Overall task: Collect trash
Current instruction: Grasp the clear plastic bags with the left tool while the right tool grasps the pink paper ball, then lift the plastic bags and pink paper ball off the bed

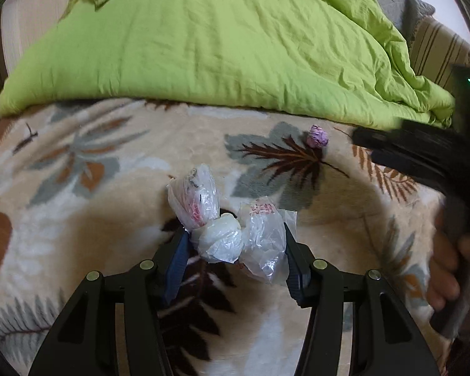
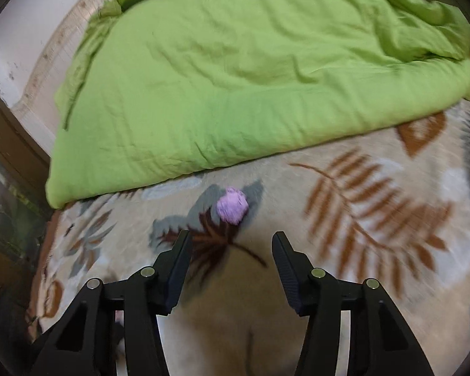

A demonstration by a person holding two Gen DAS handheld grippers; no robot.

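A bundle of crumpled clear plastic bags (image 1: 228, 219) with red print lies on the leaf-patterned blanket (image 1: 109, 213). My left gripper (image 1: 235, 235) is open, and the bundle sits between its two wide-spread fingers, touching both pads. A small crumpled purple paper ball (image 1: 317, 136) lies further back to the right, near the green duvet's edge. In the right wrist view the same purple ball (image 2: 232, 206) sits just ahead of my right gripper (image 2: 231, 244), which is open and empty. That right gripper shows as a blurred black shape (image 1: 422, 156) at the right edge of the left view, held by a hand (image 1: 444, 269).
A rumpled lime-green duvet (image 1: 219, 40) (image 2: 235, 72) covers the far half of the bed. A striped pillow (image 1: 435, 47) and grey cover lie at the back right. The bed's left edge, a wall and dark furniture (image 2: 12, 163) are on the left.
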